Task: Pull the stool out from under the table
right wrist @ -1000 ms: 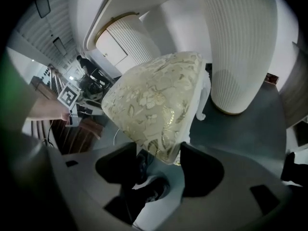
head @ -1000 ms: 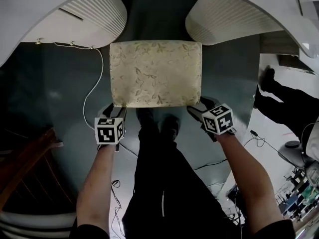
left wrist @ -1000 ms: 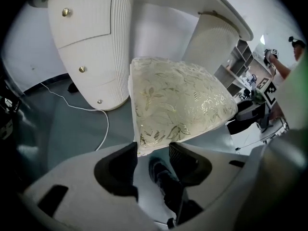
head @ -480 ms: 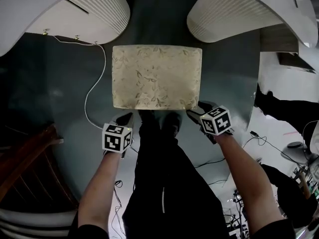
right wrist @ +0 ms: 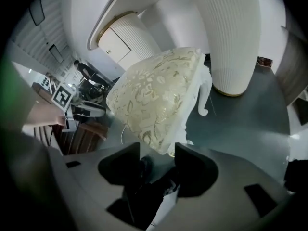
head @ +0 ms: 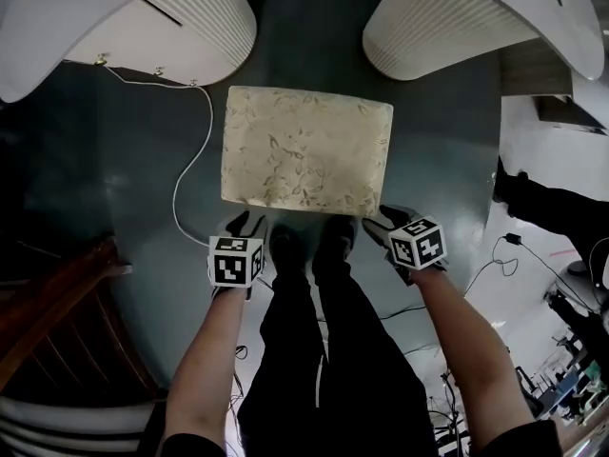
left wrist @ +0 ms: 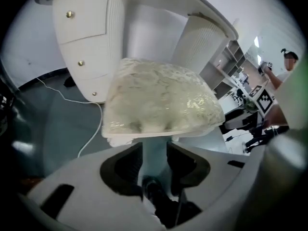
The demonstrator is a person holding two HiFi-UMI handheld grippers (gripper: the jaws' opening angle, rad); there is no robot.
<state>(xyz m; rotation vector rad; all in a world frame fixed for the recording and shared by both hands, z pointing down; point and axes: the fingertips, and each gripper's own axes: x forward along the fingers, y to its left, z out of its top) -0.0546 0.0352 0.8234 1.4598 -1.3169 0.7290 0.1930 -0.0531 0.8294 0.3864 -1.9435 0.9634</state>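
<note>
Drawn further out than a second ago, and left slightly askew: stool (head: 306, 155), its padded floral seat clear of the two fluted table pedestals (head: 190, 27) and standing on the dark floor in the gap before them. Lies straight ahead of both grippers, long axis running across from one to the other, near edge turned toward the jaws.

Sits closer to the right gripper (head: 381, 219): near-right seat corner right at the mouth of its jaws, which have just been closing but stand apart, pads not seen pressing on the cushion.

Stands a little off from the left gripper (head: 245, 222): backed away from the near-left corner, jaws just reopened from shut, apart now with only floor between them and the seat edge just beyond the tips.

Leaves the white cable (head: 188, 174) to the outer side of the left gripper, and the person's shoes (head: 285, 248) between the two grippers.

Probably calls for a fresh hold at the left corner before any further pull straight back toward the feet
</note>
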